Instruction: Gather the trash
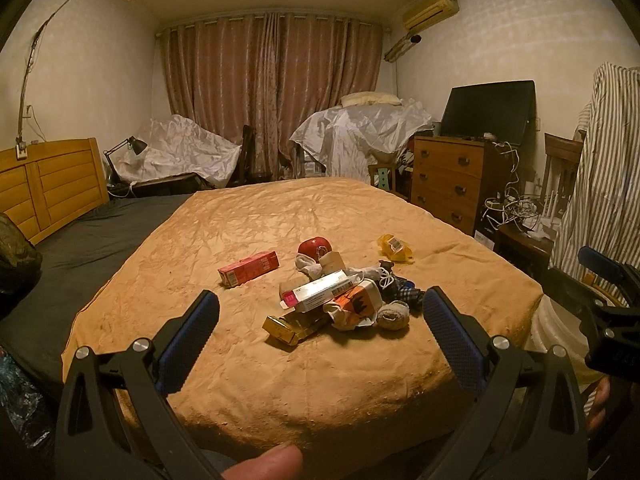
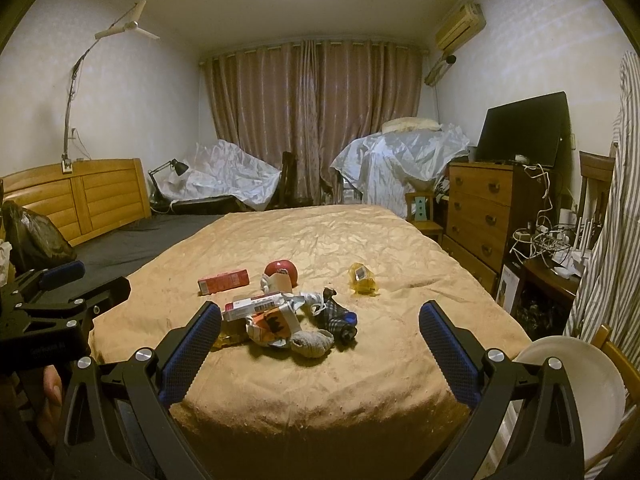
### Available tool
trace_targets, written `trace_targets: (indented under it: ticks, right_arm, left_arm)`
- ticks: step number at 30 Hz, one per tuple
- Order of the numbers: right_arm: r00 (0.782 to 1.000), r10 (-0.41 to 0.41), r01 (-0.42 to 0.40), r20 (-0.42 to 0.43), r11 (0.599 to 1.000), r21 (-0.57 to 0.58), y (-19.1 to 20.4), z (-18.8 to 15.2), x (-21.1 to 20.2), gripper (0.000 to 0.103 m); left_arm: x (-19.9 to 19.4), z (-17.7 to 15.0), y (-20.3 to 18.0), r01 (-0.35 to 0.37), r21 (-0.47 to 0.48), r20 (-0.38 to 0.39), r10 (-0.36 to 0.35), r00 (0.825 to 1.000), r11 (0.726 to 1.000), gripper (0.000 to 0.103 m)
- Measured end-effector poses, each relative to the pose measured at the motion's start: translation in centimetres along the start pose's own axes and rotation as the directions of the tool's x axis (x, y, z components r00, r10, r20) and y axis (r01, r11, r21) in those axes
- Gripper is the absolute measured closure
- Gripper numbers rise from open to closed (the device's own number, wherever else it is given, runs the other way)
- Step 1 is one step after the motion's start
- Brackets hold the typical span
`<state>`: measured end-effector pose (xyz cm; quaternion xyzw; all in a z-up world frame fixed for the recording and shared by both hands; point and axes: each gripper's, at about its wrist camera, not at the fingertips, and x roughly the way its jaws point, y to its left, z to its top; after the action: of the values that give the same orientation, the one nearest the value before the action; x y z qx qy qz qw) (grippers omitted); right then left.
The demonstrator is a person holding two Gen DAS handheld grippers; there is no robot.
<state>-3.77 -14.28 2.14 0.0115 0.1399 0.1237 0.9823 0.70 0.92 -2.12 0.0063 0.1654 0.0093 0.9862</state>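
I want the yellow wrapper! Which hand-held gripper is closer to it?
Right. The crumpled yellow plastic wrapper lies ahead of the right hand-held gripper, slightly right; the left hand-held gripper sits farther left of it.

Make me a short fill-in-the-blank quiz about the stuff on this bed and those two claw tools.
1. Both the left gripper and the right gripper have their jaws ___.
2. The pink box lies ___ from the pile.
3. The round red object rests on the ___ bedspread.

Answers: open; apart; tan
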Motion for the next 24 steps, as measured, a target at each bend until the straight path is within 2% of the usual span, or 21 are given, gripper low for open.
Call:
trace_targets:
  ticks: [13, 17, 22, 24]
  right_arm:
    - [1.000, 0.000, 0.000, -0.003, 1.000, 0.000, 0.0, -0.1, 0.0, 0.004]
    - [1.000, 0.005, -0.005, -0.012, 1.000, -0.005, 0.1, -0.3, 0.3, 0.004]
    - [0.992, 0.054, -0.061, -0.117, 0.997, -0.054, 0.2, -1.5, 3.6, 0.004]
    - [0.983, 0.072, -0.081, -0.171, 0.995, -0.049, 0.0, -2.2, 5.5, 0.004]
  left_arm:
    - [0.4, -0.3, 0.3, 0.000, 0.001, -0.005, 0.000, 1.000, 1.000, 0.005]
    - [1.4, -0.5, 0.9, 0.011, 0.020, -0.030, -0.010, 0.999, 1.000, 0.005]
    - [5.2, -2.2, 4.3, 0.034, 0.036, -0.124, -0.029, 0.992, 0.999, 0.005]
    - [7.1, -3.0, 5.4, 0.021, 0.049, -0.170, -0.012, 0.985, 0.999, 0.005]
